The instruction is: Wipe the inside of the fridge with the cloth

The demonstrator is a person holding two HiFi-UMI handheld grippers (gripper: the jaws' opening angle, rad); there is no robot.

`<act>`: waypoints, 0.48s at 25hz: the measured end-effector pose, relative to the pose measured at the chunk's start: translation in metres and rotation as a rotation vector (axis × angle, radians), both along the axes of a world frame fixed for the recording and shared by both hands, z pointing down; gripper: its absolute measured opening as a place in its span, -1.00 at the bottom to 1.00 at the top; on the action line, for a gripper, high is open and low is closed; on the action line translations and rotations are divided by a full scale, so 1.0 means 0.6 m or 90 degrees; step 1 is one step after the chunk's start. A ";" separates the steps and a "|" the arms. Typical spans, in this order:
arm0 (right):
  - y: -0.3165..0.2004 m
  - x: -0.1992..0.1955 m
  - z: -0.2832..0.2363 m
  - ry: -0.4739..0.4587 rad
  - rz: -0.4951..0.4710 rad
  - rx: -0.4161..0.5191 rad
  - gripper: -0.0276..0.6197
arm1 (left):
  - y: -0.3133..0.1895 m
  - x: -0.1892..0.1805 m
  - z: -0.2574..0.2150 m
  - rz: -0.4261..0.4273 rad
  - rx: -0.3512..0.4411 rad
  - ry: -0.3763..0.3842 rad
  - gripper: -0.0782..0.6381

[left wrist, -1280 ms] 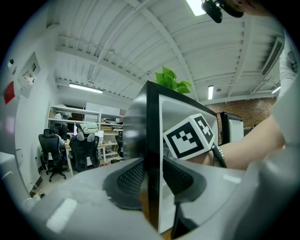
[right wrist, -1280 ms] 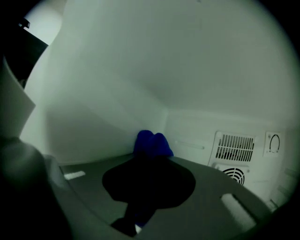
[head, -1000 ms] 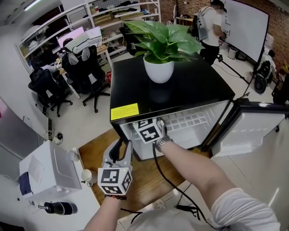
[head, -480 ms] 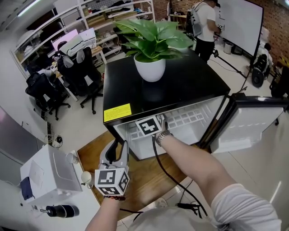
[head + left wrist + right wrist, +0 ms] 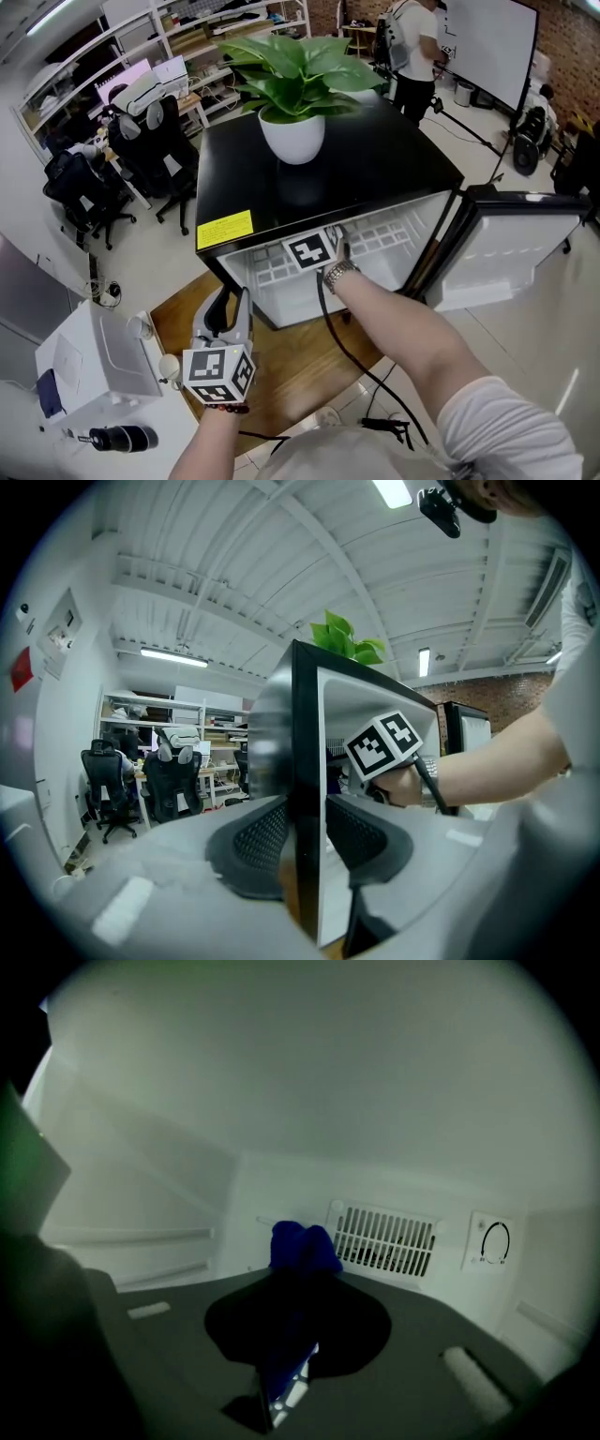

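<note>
Hanging low and nearest the person, the left claw [image 5: 229,305] has its jaws apart with nothing pressed between them. Just ahead of its tips, lined up with the gap, stands the left front edge of the small black fridge with a white plastic lining [image 5: 375,178]. It seems parked there on purpose: clear of the opening, yet close enough to steady the cabinet if needed.

Beyond it, the right claw [image 5: 298,1283] reaches inside the open cabinet, its marker cube just under the front lip of the top. Its jaws are clamped on the bunched dark blue cloth [image 5: 302,1246], which juts forward past the tips. Pinching one fold leaves a soft wad out in front, so fabric rather than hard plastic would meet the lining.

Ahead of that claw is the white back wall. A slotted white vent grille [image 5: 384,1239] sits just right of the cloth, and a round temperature dial [image 5: 494,1241] lies further right. Whether the cloth touches the wall I cannot tell. Wiping looks under way, with most surfaces likely still to cover.

Above the claw, on the fridge top, stands a green leafy plant in a white pot [image 5: 292,131]. Off to the claw's right the white-lined fridge door [image 5: 511,253] is swung wide, giving the arm room.
</note>
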State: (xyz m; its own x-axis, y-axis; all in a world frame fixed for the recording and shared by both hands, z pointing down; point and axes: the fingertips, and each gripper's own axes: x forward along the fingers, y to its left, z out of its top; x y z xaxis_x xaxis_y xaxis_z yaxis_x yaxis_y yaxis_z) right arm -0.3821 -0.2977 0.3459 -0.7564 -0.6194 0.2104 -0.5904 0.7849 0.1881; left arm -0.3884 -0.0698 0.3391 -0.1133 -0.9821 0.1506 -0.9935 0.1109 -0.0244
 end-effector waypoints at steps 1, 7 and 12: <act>-0.001 0.004 0.000 0.001 0.000 0.003 -0.75 | 0.000 0.000 0.000 -0.001 -0.001 0.000 -0.44; -0.005 0.027 -0.002 0.004 0.004 0.007 -0.75 | -0.001 0.000 0.001 -0.006 -0.005 -0.001 -0.43; -0.009 0.047 -0.002 0.003 0.011 0.008 -0.75 | 0.000 -0.001 0.001 -0.013 -0.004 0.001 -0.43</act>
State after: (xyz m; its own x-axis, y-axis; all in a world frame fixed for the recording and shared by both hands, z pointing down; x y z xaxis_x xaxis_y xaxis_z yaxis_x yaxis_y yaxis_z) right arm -0.3541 -0.3028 0.3449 -0.7445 -0.6349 0.2065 -0.6029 0.7722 0.2006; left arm -0.3887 -0.0697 0.3398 -0.1330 -0.9786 0.1572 -0.9911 0.1309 -0.0234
